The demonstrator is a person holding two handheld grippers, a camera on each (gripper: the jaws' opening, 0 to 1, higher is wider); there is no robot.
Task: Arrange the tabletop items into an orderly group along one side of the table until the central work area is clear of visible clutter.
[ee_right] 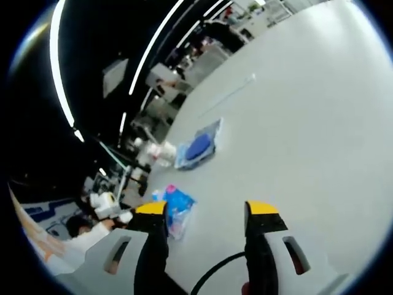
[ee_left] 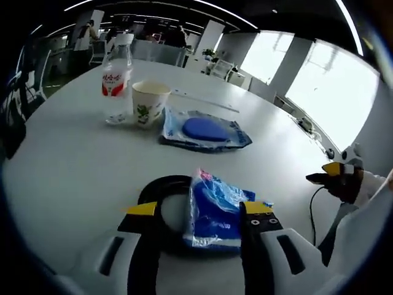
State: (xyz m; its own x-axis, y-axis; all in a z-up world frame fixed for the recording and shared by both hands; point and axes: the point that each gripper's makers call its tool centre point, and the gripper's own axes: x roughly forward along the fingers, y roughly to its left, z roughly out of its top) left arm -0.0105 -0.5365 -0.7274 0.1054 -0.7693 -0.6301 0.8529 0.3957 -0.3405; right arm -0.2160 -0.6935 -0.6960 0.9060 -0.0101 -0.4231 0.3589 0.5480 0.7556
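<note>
Nearest in the left gripper view: the left gripper, yellow-tipped jaws spread wide and empty, straddling a blue plastic packet flat on the white bench. Under and left of the packet, a black ring, partly covered by it. Farther off, a second blue pouch with a dark blue oval inside, lying flat. Just left of it, a paper cup upright with a green print, and beside that a clear bottle with a red label — cup and bottle close together, contact unclear. At the right edge, the other gripper, with a black cable below it.

In the right gripper view, the right gripper above the bench, jaws parted and empty — a black cable curving between them, the packet left of the left jaw.
</note>
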